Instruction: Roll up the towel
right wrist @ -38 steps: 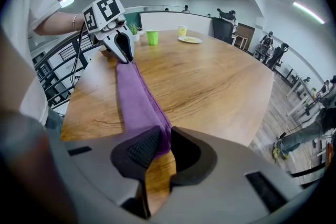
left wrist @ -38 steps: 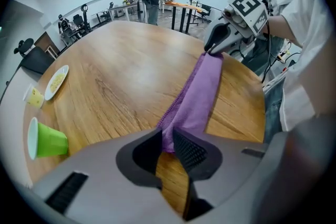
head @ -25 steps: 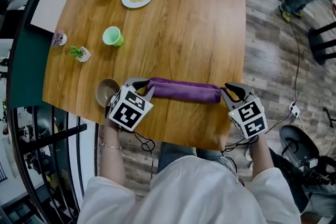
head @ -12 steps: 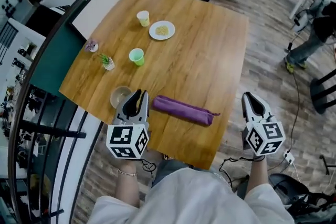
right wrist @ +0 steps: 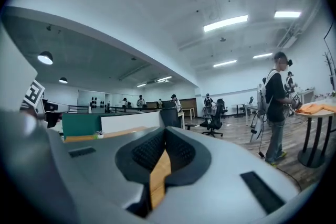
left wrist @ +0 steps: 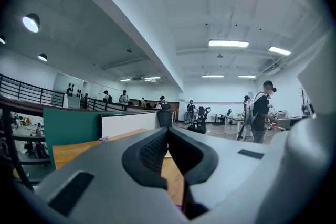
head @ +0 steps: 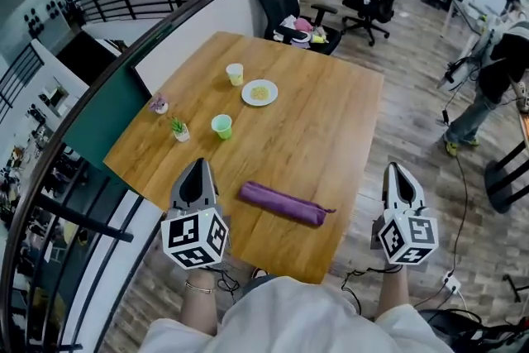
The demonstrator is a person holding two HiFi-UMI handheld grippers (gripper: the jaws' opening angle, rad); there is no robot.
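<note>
— one towel [head: 285, 203] to roll, and it looks rolled already?
— i'd say so. it lies as a tight purple tube on the bench [head: 314, 120], close to the near edge and roughly along it. its right end is almost at the right edge, and no loose flat part shows.
— and the claws?
— both are off it. the left claw [head: 198, 164] hangs over the near edge toward the left corner, beside the roll's left end but apart from it. the right claw [head: 395, 169] is out past the right edge, over the floor [head: 430, 136]. each has its jaws pressed together, having just been closing. each claw's own view shows nothing pinched, only bench wood and the room beyond.
— so what's left to do?
— little or nothing, as far as i can judge. the rolling looks finished, and the roll lies free and holds its shape by itself. a small tip sticks out at its right end, and i can't tell from here whether that needs tucking.
— anything crowding it?
— no. two cups [head: 221, 126], a plate [head: 259, 93] and a small plant [head: 179, 129] sit in the left half of the bench, well apart from the roll.
</note>
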